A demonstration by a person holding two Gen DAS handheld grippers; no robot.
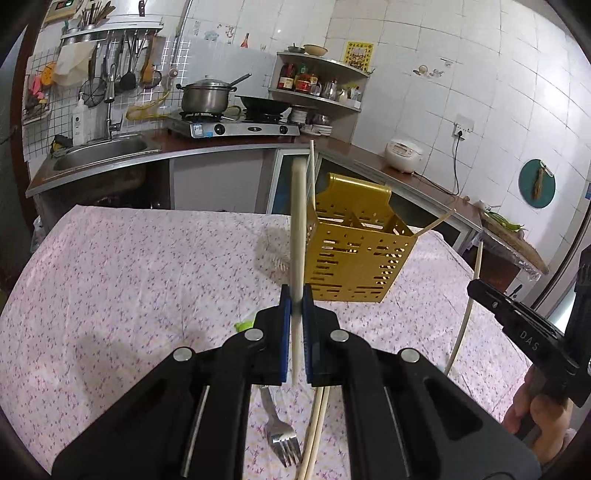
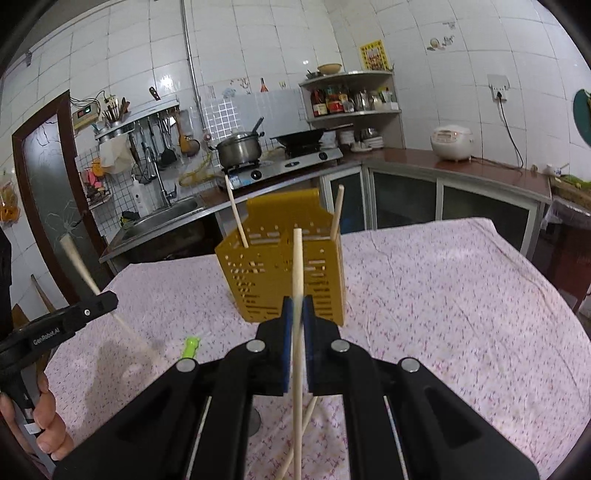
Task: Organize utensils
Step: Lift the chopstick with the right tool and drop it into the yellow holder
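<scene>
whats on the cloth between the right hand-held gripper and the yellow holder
Nothing: in the right wrist view the right hand-held gripper, shut on a chopstick, stands right before the yellow holder. A green item lies off left.

Left claw (image 1: pixel 296 295): matt black plastic body, with blue pads and bright, smooth metal pins.
Right claw (image 2: pixel 297 306): the same matt black plastic and blue pads, with shiny round metal pins.
Chopstick in left claw (image 1: pixel 297 221): pale, smooth, matt; wood or bamboo is suggested.
Chopstick in right claw (image 2: pixel 296 280): pale wood-like stick, smooth and unglossed.
Utensil holder (image 1: pixel 360 254): gold-coloured sheet, slotted, with a satin sheen; metal or plastic cannot be told.
Worktop cloth (image 1: pixel 147 266): thin printed fabric, matt, slightly creased.
Fork (image 1: pixel 281 435): polished metal, reflective.
Wall tiles (image 2: pixel 424 33): white, glazed, glossy.
</scene>
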